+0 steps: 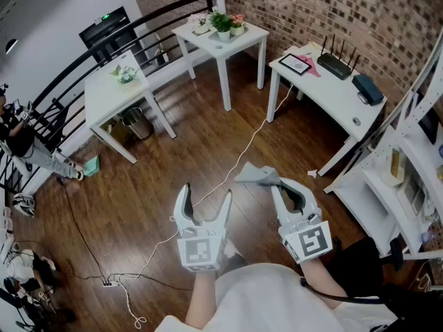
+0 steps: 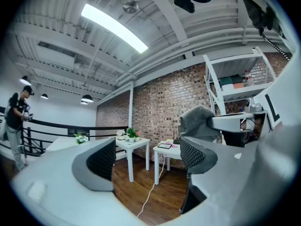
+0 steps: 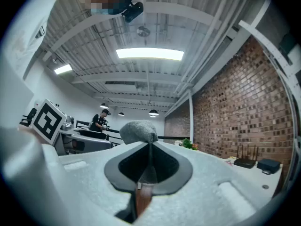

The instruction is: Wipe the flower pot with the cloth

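R claw (image 1: 278, 185) clamps cloth (image 1: 255, 176), L claw (image 1: 205, 194) seemingly empty

Flower pots (image 1: 223, 32) on white table (image 1: 242, 39)

The cloth (image 1: 257, 176) is grey. The left gripper (image 1: 205, 198) and right gripper (image 1: 275, 184) are white with black-and-white square marks. At twelve o'clock, the table (image 1: 232, 45) is white and the plant (image 1: 221, 21) green. The floor (image 1: 138, 206) is brown wood.

My left gripper (image 1: 205, 198) and right gripper (image 1: 275, 185) are pale grey-white shells; their fingers (image 1: 183, 209) carry dark dimpled pads (image 2: 101, 160). Each bears a black-and-white marker cube (image 1: 201, 246). A black cable (image 1: 346, 299) runs beside my white top (image 1: 256, 299).
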Tool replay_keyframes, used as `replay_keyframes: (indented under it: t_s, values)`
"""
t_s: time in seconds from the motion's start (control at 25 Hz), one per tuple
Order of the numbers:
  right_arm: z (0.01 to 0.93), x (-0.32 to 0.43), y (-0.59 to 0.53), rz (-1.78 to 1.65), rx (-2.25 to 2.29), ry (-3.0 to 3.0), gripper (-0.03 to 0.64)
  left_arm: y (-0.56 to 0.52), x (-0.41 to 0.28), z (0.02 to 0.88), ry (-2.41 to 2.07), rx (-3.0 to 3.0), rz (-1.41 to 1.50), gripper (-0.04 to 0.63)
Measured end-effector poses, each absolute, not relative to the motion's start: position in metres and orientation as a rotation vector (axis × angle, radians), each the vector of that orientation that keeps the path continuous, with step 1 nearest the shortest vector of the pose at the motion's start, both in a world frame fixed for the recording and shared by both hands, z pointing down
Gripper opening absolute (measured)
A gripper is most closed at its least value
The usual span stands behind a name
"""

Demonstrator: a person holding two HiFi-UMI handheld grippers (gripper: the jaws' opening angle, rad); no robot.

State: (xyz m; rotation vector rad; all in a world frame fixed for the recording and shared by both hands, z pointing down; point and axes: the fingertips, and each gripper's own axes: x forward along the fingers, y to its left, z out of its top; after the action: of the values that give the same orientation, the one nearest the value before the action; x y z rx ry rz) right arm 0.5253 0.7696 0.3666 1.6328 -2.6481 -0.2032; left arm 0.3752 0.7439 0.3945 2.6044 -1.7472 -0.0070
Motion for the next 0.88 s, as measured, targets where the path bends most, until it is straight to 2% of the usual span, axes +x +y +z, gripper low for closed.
replay_keyframes:
  t_s: [0.44,0.64,0.88]
  values:
    - [0.373,0.315,0.648,-0.197,1.257,-2.834,0.006,0.657,0.190,0.395,-1.975,2.425,0.023,0.417]
    - [0.389,0.254,0.601,-0.131,1.117,-2.892,0.006,0.623,0.141,0.423,-2.032,2.300,0.024,0.405]
    - [0.407,0.224,0.493,-0.110,1.140,-2.902,0.006,0.537,0.113,0.425,-2.022,2.324,-0.006,0.405]
